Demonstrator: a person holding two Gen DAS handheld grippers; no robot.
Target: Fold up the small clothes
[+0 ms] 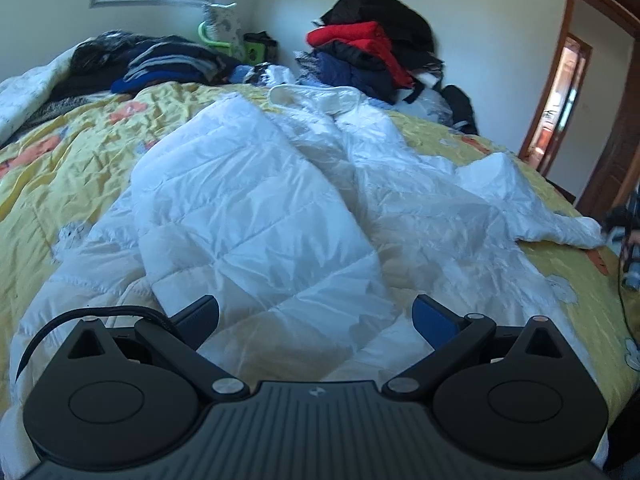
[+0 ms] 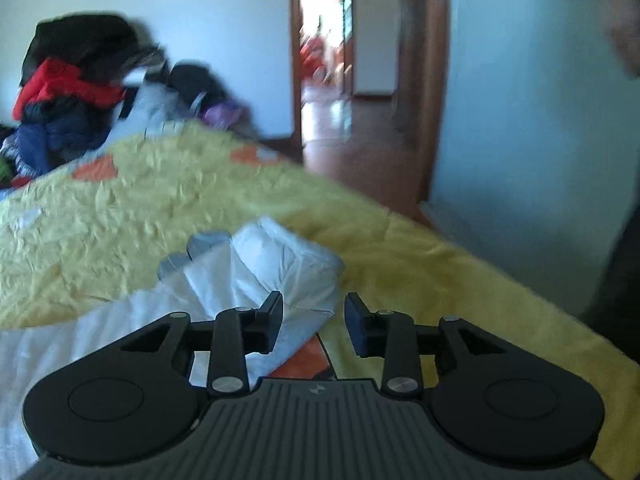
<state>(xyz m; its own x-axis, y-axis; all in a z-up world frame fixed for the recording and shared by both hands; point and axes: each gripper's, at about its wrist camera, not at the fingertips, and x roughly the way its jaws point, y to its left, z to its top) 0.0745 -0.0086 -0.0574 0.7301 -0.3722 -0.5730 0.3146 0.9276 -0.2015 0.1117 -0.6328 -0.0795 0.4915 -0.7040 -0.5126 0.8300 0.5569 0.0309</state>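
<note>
A white quilted jacket (image 1: 256,208) lies spread across a bed covered by a yellow patterned quilt (image 1: 80,152), one side already turned in over its middle and a sleeve (image 1: 560,224) trailing toward the bed's right edge. The left tool (image 1: 316,318) hovers over the jacket's near hem, its fingers wide apart with nothing between them. In the blurred right wrist view, the right tool (image 2: 314,322) sits just short of the sleeve's end (image 2: 280,264); its fingers stand partly apart, and the cloth lies ahead of the left finger rather than pinched between the two. Behind the jacket, a heap of red, navy and black clothes (image 1: 372,48) rises against the wall, and a second dark pile (image 1: 160,60) rests at the far left of the bed. An open wooden doorway (image 2: 324,56) shows beyond.
</note>
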